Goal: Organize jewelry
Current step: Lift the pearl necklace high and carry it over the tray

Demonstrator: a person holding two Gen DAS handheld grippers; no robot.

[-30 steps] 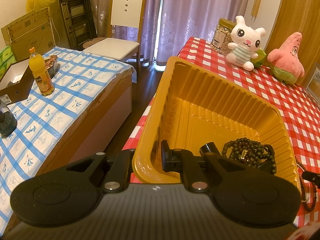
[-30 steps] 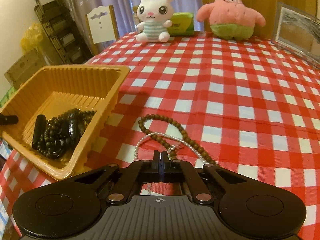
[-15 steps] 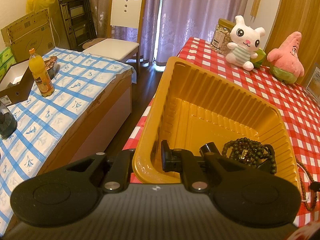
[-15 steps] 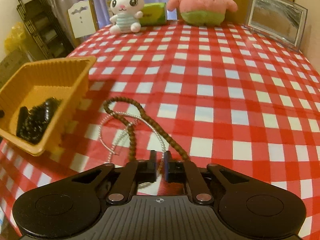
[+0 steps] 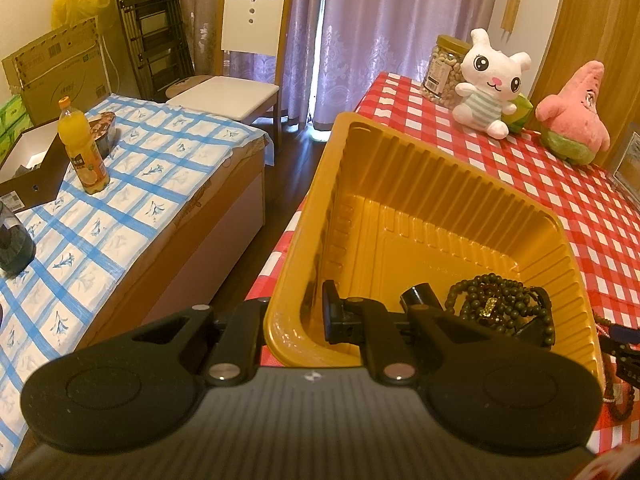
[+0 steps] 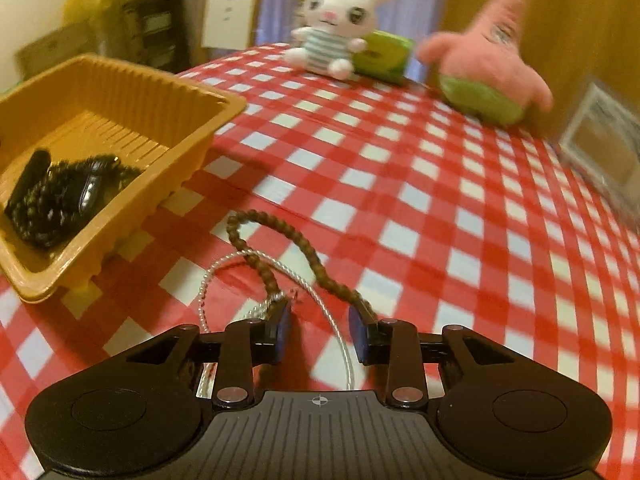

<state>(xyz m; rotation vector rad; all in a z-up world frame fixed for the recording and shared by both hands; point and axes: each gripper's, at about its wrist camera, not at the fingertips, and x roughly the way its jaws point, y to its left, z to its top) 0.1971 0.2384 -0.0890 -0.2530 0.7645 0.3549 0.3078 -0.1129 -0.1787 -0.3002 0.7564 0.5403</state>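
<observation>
Right gripper opening over pearl chain | holds nothing | close squarely on strand, avoid brown beads | left gripper clamps tray wall

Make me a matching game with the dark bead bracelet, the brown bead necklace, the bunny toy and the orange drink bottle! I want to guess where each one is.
Things:
1. dark bead bracelet
2. brown bead necklace
3. bunny toy
4. orange drink bottle

Places:
A. on the blue checked cloth
B. at the far end of the red checked tablecloth, in front of a jar
C. inside the yellow tray
D. lying on the red checked tablecloth beside the yellow tray

Pairs: 1-C, 2-D, 3-B, 4-A
</observation>
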